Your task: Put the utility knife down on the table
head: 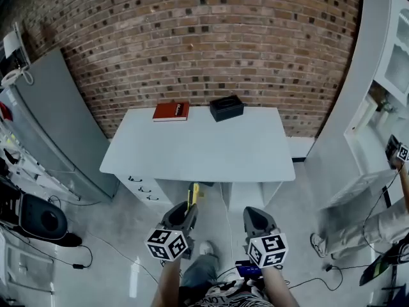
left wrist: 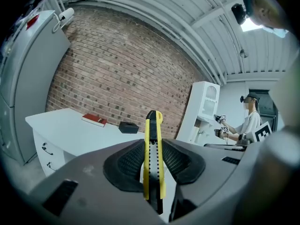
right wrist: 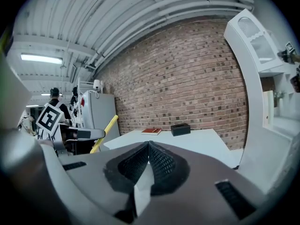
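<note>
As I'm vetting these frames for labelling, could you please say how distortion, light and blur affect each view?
Head view: barrel distortion bows the brick wall and table edges; light even, sharp. Left gripper view: fisheye with black corners, glare from a ceiling light top right, knife sharp. Right gripper view: same fisheye, bright lamp at left.

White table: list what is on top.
A red book and a black box sit at the back edge of the table. Nothing covers the top; the box's inside is hidden.
</note>
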{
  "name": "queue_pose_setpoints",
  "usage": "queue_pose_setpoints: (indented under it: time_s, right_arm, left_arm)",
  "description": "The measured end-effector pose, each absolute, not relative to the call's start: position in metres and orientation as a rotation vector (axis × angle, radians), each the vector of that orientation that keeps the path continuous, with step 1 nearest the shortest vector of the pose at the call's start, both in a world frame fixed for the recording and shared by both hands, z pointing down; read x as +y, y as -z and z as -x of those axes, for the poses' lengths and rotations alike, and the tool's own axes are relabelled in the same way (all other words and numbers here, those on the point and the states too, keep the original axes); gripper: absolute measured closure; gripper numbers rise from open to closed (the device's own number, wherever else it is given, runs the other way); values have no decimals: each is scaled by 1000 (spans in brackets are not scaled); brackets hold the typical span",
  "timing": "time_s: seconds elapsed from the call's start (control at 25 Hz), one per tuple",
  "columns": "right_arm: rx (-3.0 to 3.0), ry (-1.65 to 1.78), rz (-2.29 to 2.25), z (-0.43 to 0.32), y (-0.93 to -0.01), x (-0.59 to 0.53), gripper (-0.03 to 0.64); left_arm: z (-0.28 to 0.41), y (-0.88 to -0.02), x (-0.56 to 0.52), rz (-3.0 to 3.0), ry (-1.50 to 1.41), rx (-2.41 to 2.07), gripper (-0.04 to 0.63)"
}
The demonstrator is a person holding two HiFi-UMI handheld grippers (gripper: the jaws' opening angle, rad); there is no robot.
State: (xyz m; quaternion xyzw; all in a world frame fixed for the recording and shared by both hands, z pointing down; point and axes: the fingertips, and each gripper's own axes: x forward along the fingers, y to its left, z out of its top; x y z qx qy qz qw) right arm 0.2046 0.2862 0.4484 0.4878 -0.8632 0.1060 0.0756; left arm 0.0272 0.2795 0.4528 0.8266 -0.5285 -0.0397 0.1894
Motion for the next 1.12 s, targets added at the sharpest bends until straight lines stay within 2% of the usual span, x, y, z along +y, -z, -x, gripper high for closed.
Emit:
queue_pose_setpoints:
  time_s: [0.2,0.72,1.12]
  right_arm:
    - [-2563,-331,-1468,-193,-460,224,617]
    - [-2441,-363,-1517,-112,-481,-2,617]
    - [-2368,-376,-1579,-94,-486,-68,617]
  left_arm:
    - [-10,-463,222,-2312,101,-1488,476]
    - [76,-485,-15,-2293,22,-1397,476]
    - [101,-496,-92,-2304,18,-1318,476]
